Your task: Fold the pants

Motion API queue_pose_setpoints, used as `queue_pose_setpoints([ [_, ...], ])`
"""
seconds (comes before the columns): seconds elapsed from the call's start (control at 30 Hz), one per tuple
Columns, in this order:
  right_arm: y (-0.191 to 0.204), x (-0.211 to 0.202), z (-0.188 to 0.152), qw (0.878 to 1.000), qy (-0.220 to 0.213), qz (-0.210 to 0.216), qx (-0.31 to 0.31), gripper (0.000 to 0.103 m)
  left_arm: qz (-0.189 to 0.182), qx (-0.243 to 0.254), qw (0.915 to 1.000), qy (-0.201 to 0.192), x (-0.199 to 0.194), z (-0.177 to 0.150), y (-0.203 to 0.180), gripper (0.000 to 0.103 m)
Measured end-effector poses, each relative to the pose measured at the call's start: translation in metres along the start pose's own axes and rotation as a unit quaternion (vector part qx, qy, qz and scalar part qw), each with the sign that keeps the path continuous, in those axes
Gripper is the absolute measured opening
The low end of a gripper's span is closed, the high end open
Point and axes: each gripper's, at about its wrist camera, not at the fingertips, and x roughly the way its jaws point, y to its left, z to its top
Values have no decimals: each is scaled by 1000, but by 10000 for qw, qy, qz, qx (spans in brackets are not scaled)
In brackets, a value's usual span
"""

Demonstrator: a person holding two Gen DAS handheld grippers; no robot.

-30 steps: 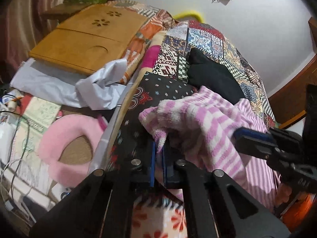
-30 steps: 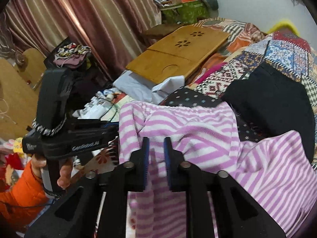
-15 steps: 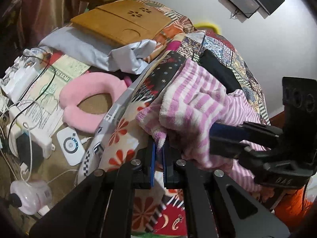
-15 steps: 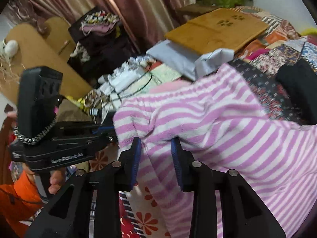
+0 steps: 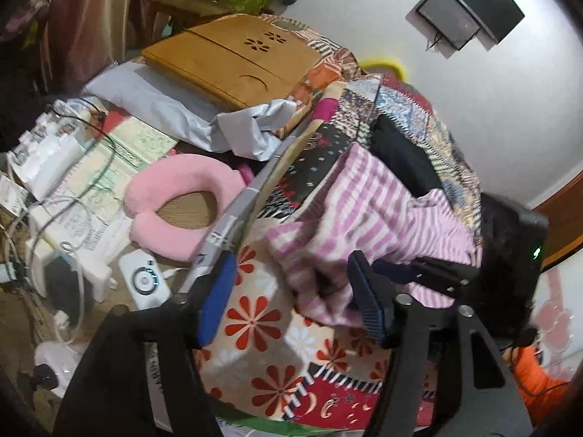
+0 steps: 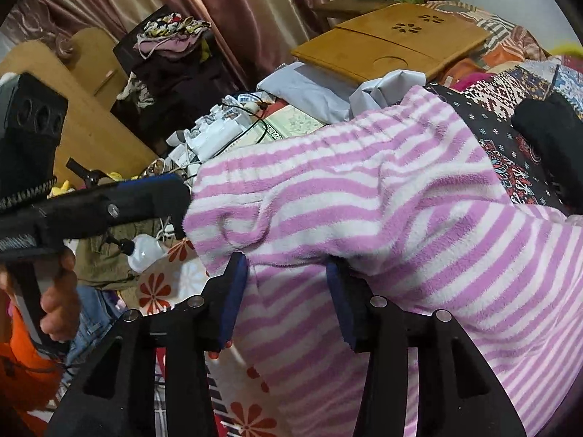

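Note:
The pink and white striped fleece pants (image 5: 368,215) lie bunched on the patchwork bedspread (image 5: 277,331), folded over on themselves. In the right wrist view the pants (image 6: 364,196) fill the middle. My left gripper (image 5: 291,291) is open, its jaws wide apart, with the pants' near edge lying loose between them. My right gripper (image 6: 288,287) is open too, its blue pads on either side of the pants' folded edge without pinching it. The right gripper also shows in the left wrist view (image 5: 437,273), and the left gripper in the right wrist view (image 6: 109,204).
A black garment (image 5: 404,153) lies on the bed beyond the pants. A wooden lap desk (image 5: 233,62) rests on grey cloth (image 5: 175,109) at the back left. A pink neck pillow (image 5: 178,200), cables and white boxes (image 5: 54,167) clutter the floor left of the bed.
Both grippers have opened and let go of the pants, which now lie on the bed. The left gripper has drawn back toward the bed's near edge.

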Motion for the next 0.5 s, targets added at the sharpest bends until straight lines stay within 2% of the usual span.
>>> queue_pose_setpoints([
  [0.07, 1, 1, -1, 10000, -1, -26, -38, 43, -107, -13, 9999, 97, 7, 4, -1, 65],
  [0.2, -1, 1, -1, 10000, 13, 12, -12, 44, 59, -83, 9995, 289, 30, 10, 0, 66],
  [0.4, -1, 4, -2, 10000, 35, 7, -36, 45, 33, -5, 9987, 511, 62, 15, -1, 65],
  [0.5, -3, 5, -3, 10000, 36, 16, -9, 46, 135, 121, 9990, 420, 64, 14, -6, 57],
])
